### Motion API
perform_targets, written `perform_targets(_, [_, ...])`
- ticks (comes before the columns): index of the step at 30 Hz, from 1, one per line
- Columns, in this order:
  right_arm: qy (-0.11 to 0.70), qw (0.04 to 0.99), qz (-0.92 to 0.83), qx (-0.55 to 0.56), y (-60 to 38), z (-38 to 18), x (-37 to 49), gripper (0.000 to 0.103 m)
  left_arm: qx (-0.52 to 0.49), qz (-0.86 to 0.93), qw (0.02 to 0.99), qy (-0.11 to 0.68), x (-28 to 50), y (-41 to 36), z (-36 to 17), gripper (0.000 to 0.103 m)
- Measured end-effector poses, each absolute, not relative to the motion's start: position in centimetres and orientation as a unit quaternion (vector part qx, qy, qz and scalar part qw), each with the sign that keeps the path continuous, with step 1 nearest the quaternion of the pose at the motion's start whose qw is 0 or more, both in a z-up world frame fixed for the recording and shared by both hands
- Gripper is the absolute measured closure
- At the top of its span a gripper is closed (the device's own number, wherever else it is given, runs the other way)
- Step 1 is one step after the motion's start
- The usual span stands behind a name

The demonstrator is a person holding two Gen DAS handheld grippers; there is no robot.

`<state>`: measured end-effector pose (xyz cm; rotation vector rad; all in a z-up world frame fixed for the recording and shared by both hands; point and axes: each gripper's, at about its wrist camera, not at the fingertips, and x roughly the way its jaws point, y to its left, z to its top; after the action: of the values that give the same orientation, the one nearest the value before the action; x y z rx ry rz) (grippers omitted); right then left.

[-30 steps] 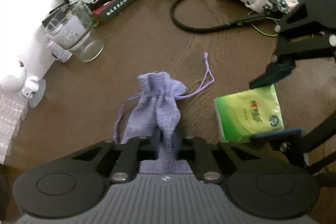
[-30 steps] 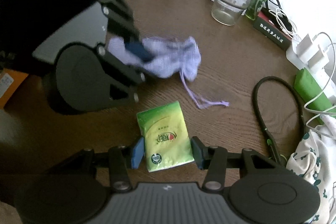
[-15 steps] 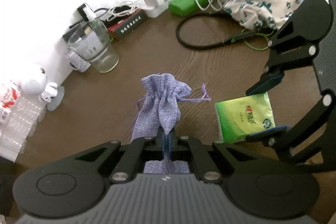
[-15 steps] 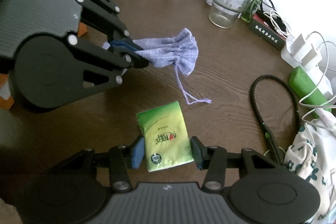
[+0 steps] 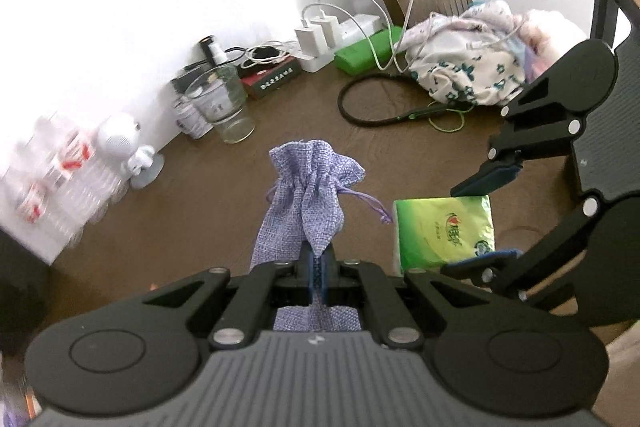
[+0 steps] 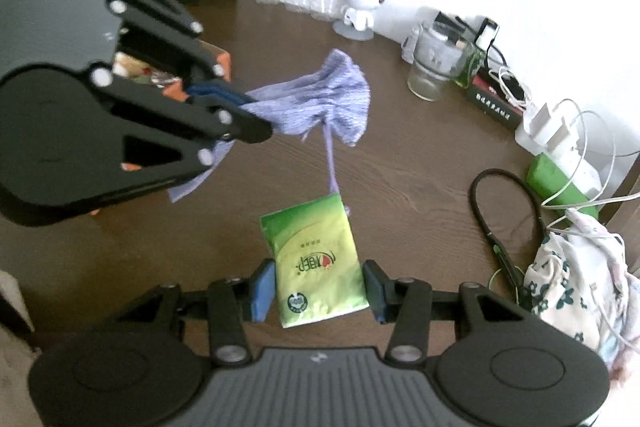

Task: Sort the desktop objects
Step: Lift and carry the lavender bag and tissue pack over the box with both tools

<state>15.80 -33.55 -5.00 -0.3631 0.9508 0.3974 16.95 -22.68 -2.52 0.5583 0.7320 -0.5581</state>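
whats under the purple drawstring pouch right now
The purple woven drawstring pouch hangs from the left gripper, lifted clear of the brown wooden table. Only its cord dangles toward the green tissue packet. Its contents are hidden.

Each camera sits just behind its own gripper's fingers, looking down and forward across the brown desk toward the white wall. Both views share the purple pouch, the green tissue pack and the glass cup.
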Motion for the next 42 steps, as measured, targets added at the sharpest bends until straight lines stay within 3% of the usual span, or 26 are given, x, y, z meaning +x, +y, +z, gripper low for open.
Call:
perform_targets(23, [0.449,0.837,0.267,-0.160,-22.2,-2.2,7.9,0.057,0.044,-0.195,0.881,0.429,6.6,-4.7,-0.6,0.100])
perform_targets(42, [0.435,0.828,0.306,-0.179,-7.2,-0.2,9.0,0.057,0.009,-0.150,0.892,0.426,6.5,9.5,0.9,0.100])
